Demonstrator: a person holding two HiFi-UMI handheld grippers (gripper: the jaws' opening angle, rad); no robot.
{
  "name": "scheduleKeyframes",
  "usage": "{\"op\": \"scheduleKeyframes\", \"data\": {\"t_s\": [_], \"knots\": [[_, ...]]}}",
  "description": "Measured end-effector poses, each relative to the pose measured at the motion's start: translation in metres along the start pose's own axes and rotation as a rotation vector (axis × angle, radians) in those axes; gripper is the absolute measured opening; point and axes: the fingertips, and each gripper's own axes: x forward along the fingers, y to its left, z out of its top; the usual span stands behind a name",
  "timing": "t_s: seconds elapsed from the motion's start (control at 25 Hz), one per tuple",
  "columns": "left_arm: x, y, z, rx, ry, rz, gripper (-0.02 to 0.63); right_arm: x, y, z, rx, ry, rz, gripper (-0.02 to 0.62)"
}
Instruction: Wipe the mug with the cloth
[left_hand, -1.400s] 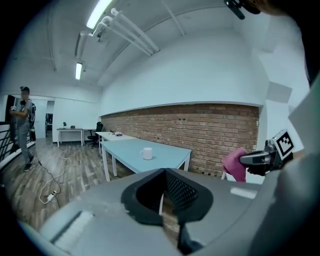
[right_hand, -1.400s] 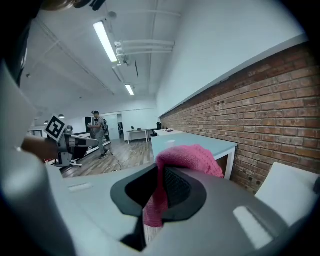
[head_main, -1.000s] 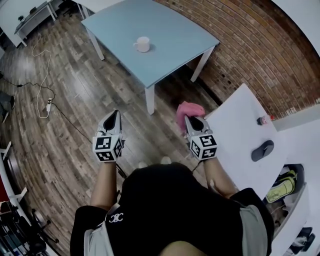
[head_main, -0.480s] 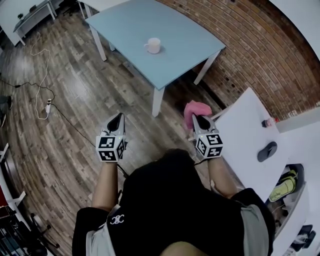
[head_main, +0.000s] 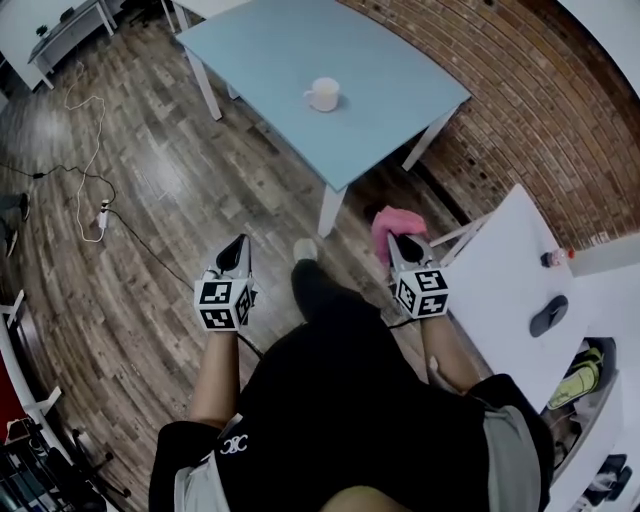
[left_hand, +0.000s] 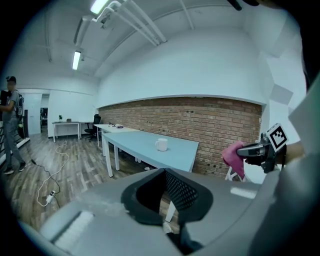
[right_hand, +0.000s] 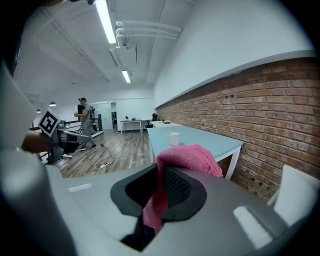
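Pink knitted cloth (head_main: 395, 220) sits in the right gripper (head_main: 400, 240). Its jaws are closed on the cloth, w/ the bulk bunched over and past the tips and a strip hanging down along the mesh pads (right_hand: 175, 187). So the cloth's long axis runs roughly top to bottom in the right gripper view.

Left gripper (head_main: 238, 242): jaws fully together, nothing btwn them.

White ceramic mug (head_main: 322, 94) stands upright on the light blue rectangular table (head_main: 260, 50), far ahead of both grippers and well apart from them. Mouth up, long axis vertical, handle to the left in the head view. Can't tell if anything's inside.

Both grippers are over the dark wood-plank floor (head_main: 150, 200), on the near side of the table. The cloth is near the table's right front leg. The red brick wall (head_main: 540, 90) is far right.
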Motion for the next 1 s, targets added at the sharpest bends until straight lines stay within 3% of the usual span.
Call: {"op": "scheduleKeyframes", "data": {"t_s": [0.4, 0.64, 0.92, 1.0], "knots": [[0.104, 0.056, 0.045, 0.056, 0.035, -0.034, 0.002, 0.13, -0.029, 0.053, 0.025, -0.018, 0.019, 0.035], [0.197, 0.082, 0.092, 0.045, 0.079, -0.115, 0.002, 0.215, -0.057, 0.091, 0.124, -0.005, 0.029, 0.035], [0.28, 0.091, 0.118, 0.17, 0.143, -0.205, 0.005, 0.29, -0.058, 0.094, 0.13, 0.085, 0.057, 0.035], [0.299, 0.088, 0.12, 0.198, 0.162, -0.239, 0.048, 0.303, -0.057, 0.087, 0.14, 0.123, 0.054, 0.035]]}}
